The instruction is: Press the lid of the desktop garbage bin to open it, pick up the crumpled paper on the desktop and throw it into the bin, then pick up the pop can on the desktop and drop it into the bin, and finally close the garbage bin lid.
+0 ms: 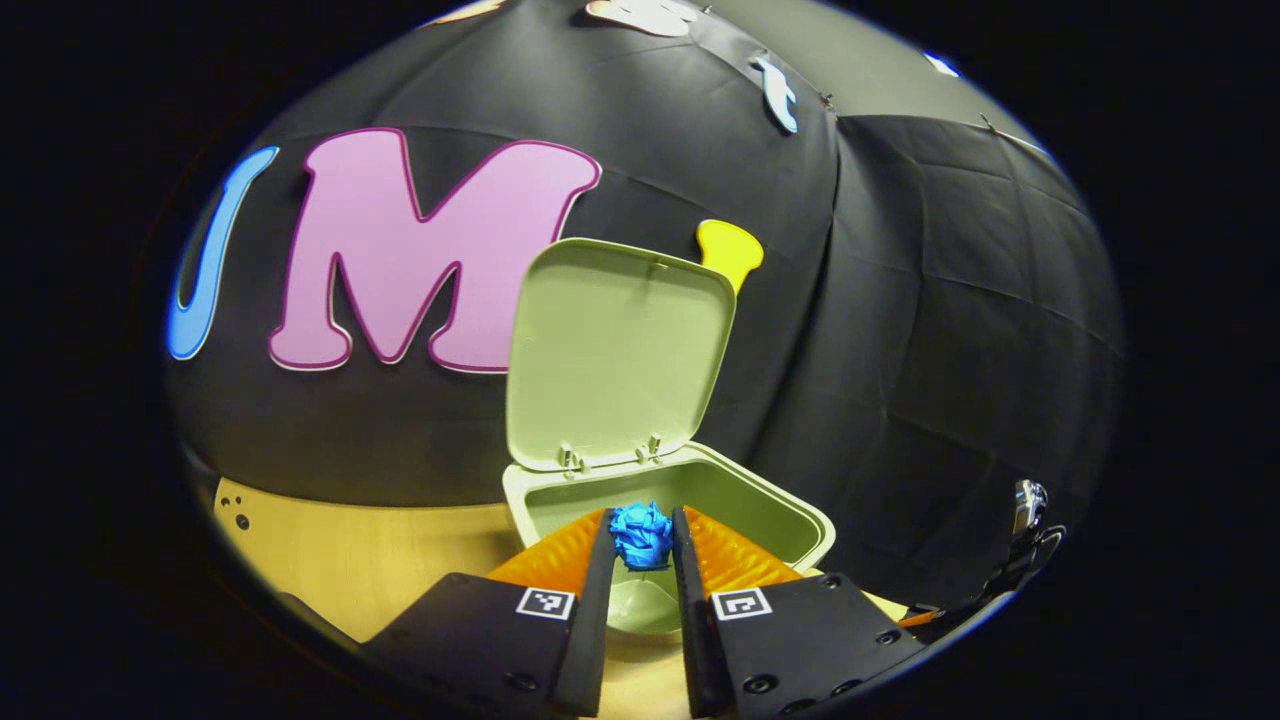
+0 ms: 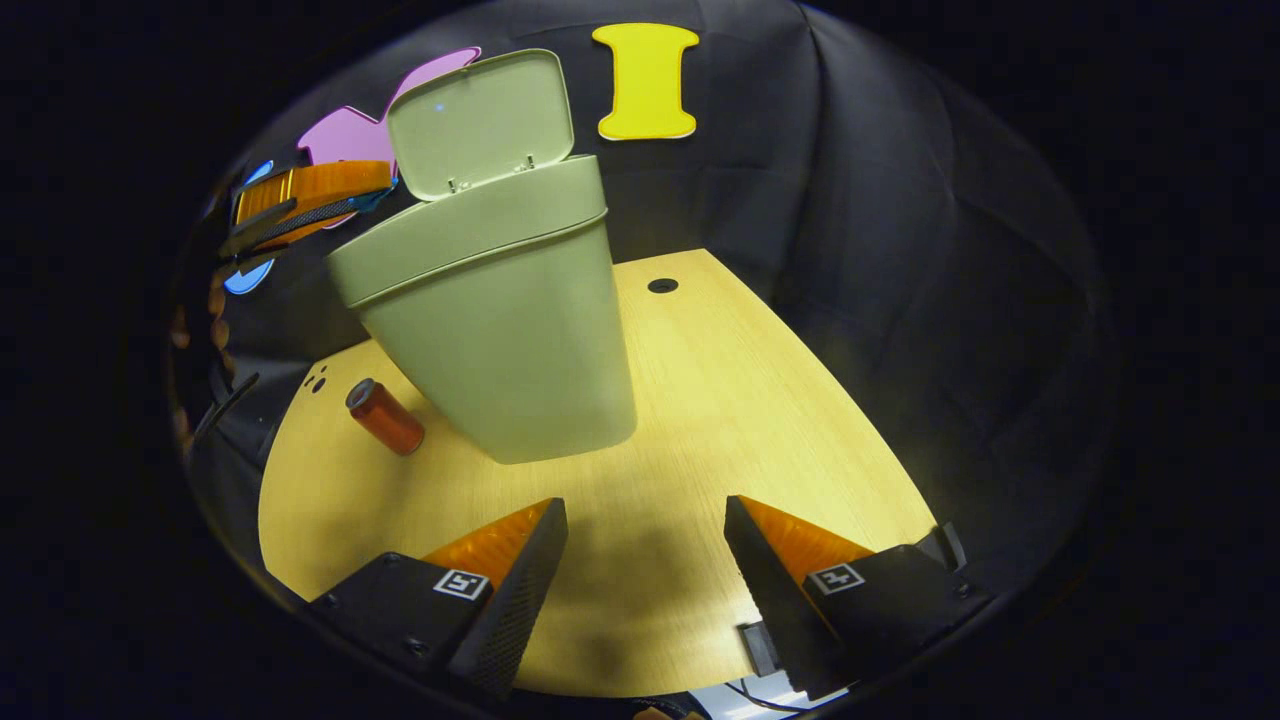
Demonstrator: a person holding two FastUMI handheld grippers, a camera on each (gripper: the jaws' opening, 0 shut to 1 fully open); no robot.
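Observation:
The pale green garbage bin [image 1: 790,520] stands on the wooden desk with its lid [image 1: 620,350] swung up and open. My left gripper [image 1: 642,535] is shut on the blue crumpled paper [image 1: 641,533], held just over the bin's open mouth. In the right gripper view the same bin [image 2: 500,340] rises at the centre, lid [image 2: 480,120] up, and the left gripper [image 2: 300,205] hovers at its upper left. A red pop can [image 2: 385,415] lies on the desk left of the bin's base. My right gripper [image 2: 645,530] is open over bare desk, holding nothing.
The wooden desk [image 2: 720,400] stretches right of the bin, with a round cable hole [image 2: 662,285] near its back edge. Black cloth walls close in behind and to the right. A hand [image 2: 195,320] shows at the far left edge.

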